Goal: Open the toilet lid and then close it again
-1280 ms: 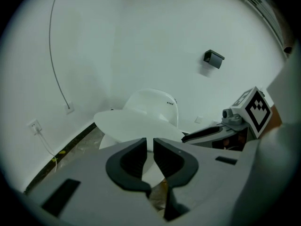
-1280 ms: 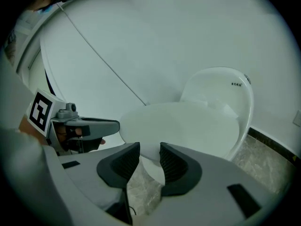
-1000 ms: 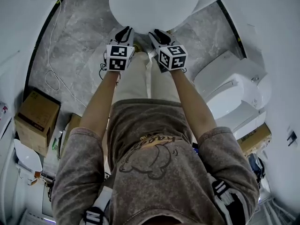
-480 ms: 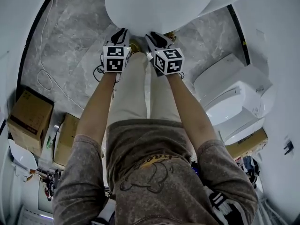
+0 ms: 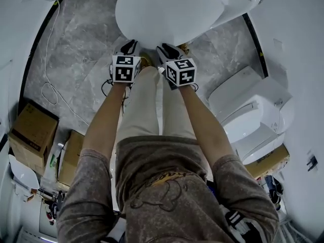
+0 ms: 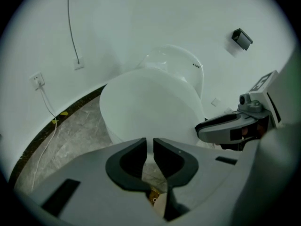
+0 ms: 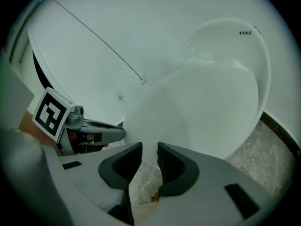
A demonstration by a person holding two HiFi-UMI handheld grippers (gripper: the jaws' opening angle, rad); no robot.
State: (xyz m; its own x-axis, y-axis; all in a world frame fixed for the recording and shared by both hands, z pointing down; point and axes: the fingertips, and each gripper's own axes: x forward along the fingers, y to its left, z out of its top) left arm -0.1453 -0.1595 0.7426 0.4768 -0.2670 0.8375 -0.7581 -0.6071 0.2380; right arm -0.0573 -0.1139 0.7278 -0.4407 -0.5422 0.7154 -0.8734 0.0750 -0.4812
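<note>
Head view: white toilet lid lies fully down.

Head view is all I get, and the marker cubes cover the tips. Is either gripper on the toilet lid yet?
Observer: Not that I can see. The left gripper view shows the left gripper's jaws a narrow slit apart with nothing between them. The toilet lid lies ahead of the tips.
Operator: And the right one?
Observer: The right gripper has a slightly wider gap. Its jaws have just been closing, but nothing is pinched between them.
Operator: Is the lid down?
Observer: Yes. Both gripper views show it lying flat and closed, with its front edge facing the tips.
</note>
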